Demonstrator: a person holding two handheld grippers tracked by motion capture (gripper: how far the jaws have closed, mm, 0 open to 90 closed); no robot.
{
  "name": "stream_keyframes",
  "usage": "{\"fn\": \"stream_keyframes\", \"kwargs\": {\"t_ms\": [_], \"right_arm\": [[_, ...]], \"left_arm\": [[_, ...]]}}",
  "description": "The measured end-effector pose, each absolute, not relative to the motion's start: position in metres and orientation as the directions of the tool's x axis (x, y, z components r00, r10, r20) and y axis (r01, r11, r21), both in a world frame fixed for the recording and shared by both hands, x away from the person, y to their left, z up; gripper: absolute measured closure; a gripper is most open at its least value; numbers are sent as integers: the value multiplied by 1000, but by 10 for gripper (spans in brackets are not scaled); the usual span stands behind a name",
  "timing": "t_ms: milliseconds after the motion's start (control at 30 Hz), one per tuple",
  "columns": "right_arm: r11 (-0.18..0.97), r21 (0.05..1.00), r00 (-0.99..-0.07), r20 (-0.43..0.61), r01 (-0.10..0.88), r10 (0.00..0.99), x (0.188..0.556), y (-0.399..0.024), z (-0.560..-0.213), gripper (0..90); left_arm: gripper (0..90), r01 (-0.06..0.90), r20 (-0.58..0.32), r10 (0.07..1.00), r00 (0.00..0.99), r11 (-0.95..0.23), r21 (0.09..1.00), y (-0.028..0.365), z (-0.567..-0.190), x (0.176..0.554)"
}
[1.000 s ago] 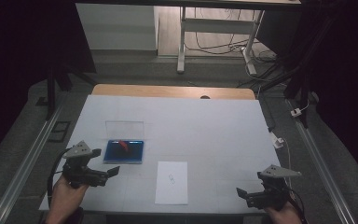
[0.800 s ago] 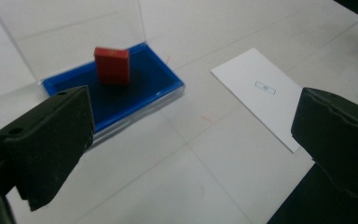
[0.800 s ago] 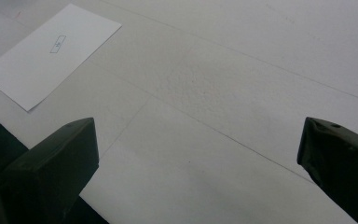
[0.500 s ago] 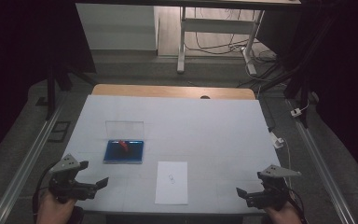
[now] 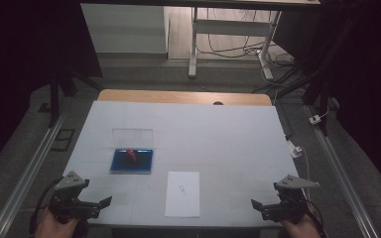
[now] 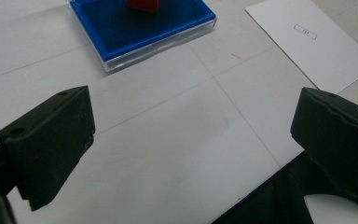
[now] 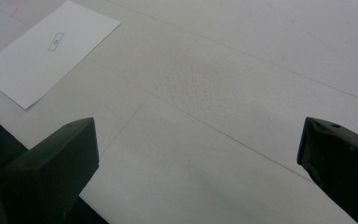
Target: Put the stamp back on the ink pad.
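Blue-lined clear plastic case, left of centre, holds a small red block; white paper sheet lies lower centre. Left gripper and right gripper, jaws wide and empty, hover at bottom corners. Probably a resting stage; any reach would start from there.

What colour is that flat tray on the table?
Blue tray with a clear rim, best in the left gripper view.

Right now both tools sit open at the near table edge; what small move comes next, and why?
Probably ease the left tool forward toward the small red block in the blue-lined clear plastic case. Its jaws stand wide apart and empty, the case lies ahead of it, and the right tool is farther away.
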State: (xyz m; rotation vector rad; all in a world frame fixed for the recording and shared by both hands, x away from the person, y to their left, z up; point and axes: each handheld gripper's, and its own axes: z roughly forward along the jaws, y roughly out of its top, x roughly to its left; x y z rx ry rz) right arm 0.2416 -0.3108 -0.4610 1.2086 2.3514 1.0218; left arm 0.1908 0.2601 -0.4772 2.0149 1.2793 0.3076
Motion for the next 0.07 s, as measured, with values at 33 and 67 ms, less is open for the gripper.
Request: {"fn": "stream_keyframes", "kwargs": {"t_ms": [33,67], "right_arm": [[392,713,-598,49,582,800,242,-311,-461,0],[392,713,-598,48,581,800,242,-311,-461,0]], "left_arm": [[0,691,-172,861,479,-248,679,260,-477,191],[0,691,-174,861,478,-247,680,260,-477,191]]}}
